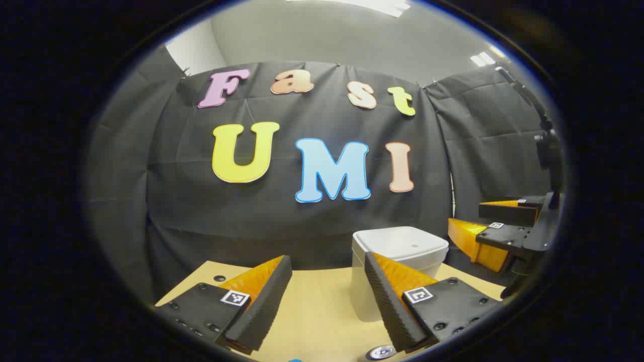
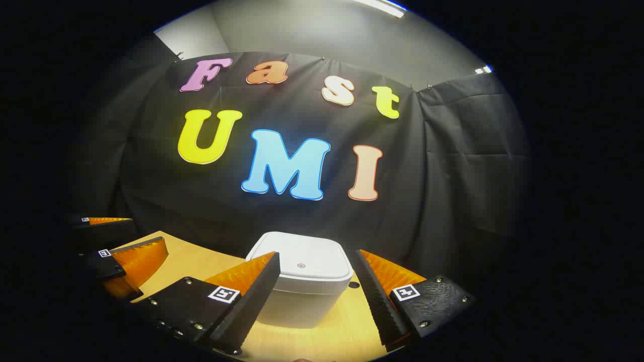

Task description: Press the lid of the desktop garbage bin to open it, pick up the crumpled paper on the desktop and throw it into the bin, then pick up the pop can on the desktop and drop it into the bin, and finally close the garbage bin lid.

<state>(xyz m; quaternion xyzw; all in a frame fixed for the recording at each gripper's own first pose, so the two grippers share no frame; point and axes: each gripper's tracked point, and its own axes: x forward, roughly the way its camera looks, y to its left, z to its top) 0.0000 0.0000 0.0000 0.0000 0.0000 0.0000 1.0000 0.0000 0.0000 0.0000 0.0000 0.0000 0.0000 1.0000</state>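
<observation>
The white desktop bin stands on the wooden table with its lid down. In the right gripper view the bin sits straight ahead, close, and a small dot marks the middle of its lid. My right gripper is open and level with the lid, one finger on each side of it and touching nothing. My left gripper is open and empty, to the left of the bin. A round silvery can top peeks in at the bottom edge, below the left gripper.
The right gripper hovers at the far right in the left gripper view. In the right gripper view the left gripper hangs at the far left. The table ends at the black cloth wall behind the bin. A small hole lies beside the bin.
</observation>
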